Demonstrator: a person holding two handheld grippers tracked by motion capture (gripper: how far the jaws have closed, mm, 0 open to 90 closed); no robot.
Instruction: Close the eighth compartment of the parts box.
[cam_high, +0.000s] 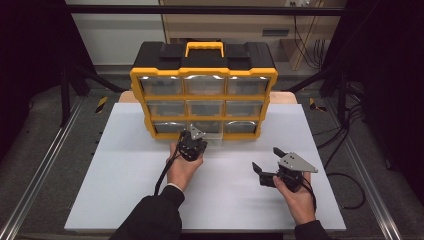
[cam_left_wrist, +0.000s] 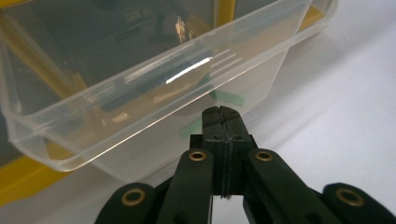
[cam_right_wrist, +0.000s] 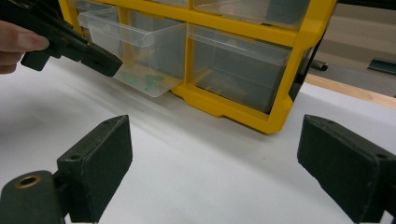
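1. The drawer (cam_high: 207, 131) is the thing being worked on here. It's clear plastic, the middle one in the bottom row of the organizer (cam_high: 204, 95), and it sticks partway out of the organizer's front over the board (cam_high: 125, 170).
2. Inside the drawer, seen through its wall in the left gripper view, there are some green bits (cam_left_wrist: 227, 97) near the bottom, plus something tan I can't really make out.
3. The left gripper (cam_high: 192, 137) sits right at the drawer's front, low down. Its jaws are pressed together with nothing between them, and the tips are just under the drawer's front wall. Can't tell if they actually touch the plastic.
4. From the right gripper view you get the same thing side-on: the left gripper's dark tip against the drawer's lower front corner, hand (cam_right_wrist: 18, 44) behind it.
5. The right gripper (cam_high: 267, 165) is well off to the right of the drawer, out on the board in front of the organizer's bottom right corner. Its jaws are spread wide apart, holding nothing, hovering low over the board.
6. The other drawers in the organizer all look pushed in.
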